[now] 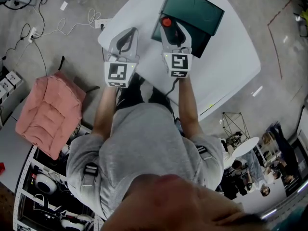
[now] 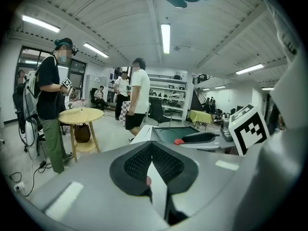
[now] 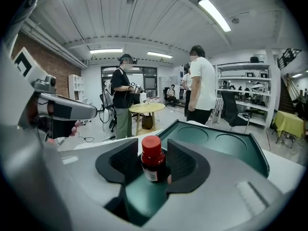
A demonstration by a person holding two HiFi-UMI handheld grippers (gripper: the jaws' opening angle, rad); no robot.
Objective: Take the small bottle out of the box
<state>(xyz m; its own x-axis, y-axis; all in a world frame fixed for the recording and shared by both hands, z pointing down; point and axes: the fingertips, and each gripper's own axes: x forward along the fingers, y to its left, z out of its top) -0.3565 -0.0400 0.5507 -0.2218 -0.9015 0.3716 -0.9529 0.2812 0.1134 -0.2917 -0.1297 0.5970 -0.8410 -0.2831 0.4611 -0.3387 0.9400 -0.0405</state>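
Observation:
A small dark bottle point(image 3: 153, 165) with a red cap and a white label stands upright inside the dark green box point(image 3: 231, 148). My right gripper point(image 3: 152, 150) straddles it, one pad on each side with only narrow gaps, so the jaws stand open around it. From the head view the red cap point(image 1: 166, 21) shows between the right gripper's point(image 1: 168, 18) fingers at the box's point(image 1: 197, 8) near-left corner. My left gripper point(image 1: 129, 32) hovers over the white table point(image 1: 231, 66) left of the box. Its point(image 2: 152, 146) pads meet at the tips and nothing is between them.
The box has two round recesses point(image 3: 214, 139) at its far end. A pink cushion point(image 1: 48, 109) and cables point(image 1: 62, 25) lie on the floor to the left. A round wooden table point(image 3: 147, 108) and standing people point(image 3: 201, 85) are beyond the white table.

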